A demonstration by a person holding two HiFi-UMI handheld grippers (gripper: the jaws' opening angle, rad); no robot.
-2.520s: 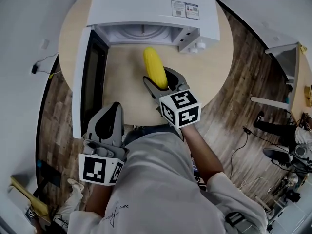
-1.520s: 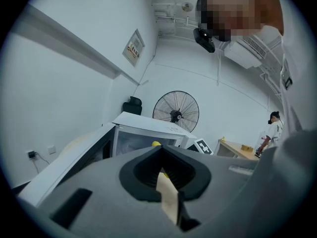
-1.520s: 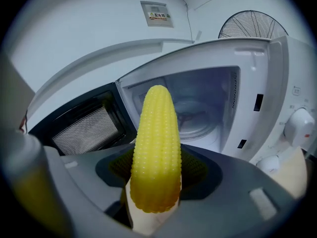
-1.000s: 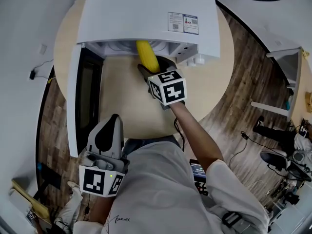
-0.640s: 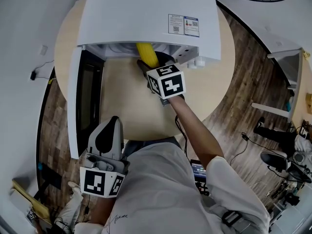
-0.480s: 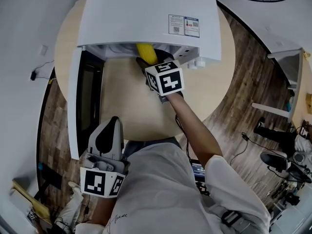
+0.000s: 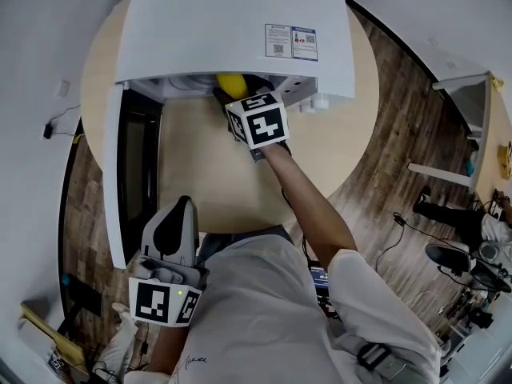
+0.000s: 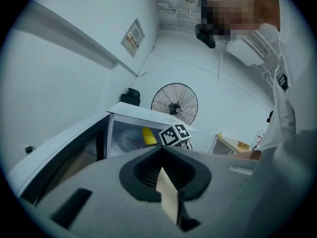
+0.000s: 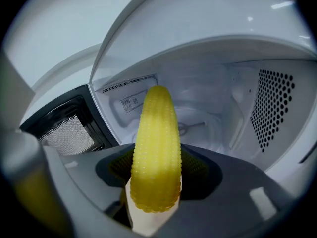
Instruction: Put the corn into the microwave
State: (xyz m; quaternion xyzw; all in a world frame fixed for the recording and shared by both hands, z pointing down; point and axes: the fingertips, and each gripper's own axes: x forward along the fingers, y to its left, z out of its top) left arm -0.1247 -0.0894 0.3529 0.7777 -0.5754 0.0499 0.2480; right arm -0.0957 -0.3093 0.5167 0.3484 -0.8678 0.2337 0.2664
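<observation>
We see the white microwave (image 7: 232,22) sitting on a round wooden table (image 7: 344,142), its door (image 7: 132,158) swung wide to our left with the dark window facing the cavity. A standing fan (image 8: 174,103) is behind the table, and a plank floor (image 7: 400,134) lies around it. In the right gripper view the cavity opens straight ahead: the perforated vent wall (image 9: 272,108) is on the right, the door's mesh screen (image 9: 69,135) on the left, and the cavity floor (image 9: 203,120) lies beyond the corn's tip. Our right gripper (image 7: 234,96) is at the mouth of the microwave, jaws clamped on the butt end of the corn (image 9: 154,152). The cob's long axis runs in line with the jaws, its tapered tip pointing away from us into the cavity. From the head view only a short yellow piece of the corn (image 7: 230,83) shows under the microwave's front edge. It is held in the air; we cannot tell whether it touches anything inside. Our left gripper (image 7: 174,226) hangs back by our body, well apart from the microwave, its jaws pressed together with nothing between them.
</observation>
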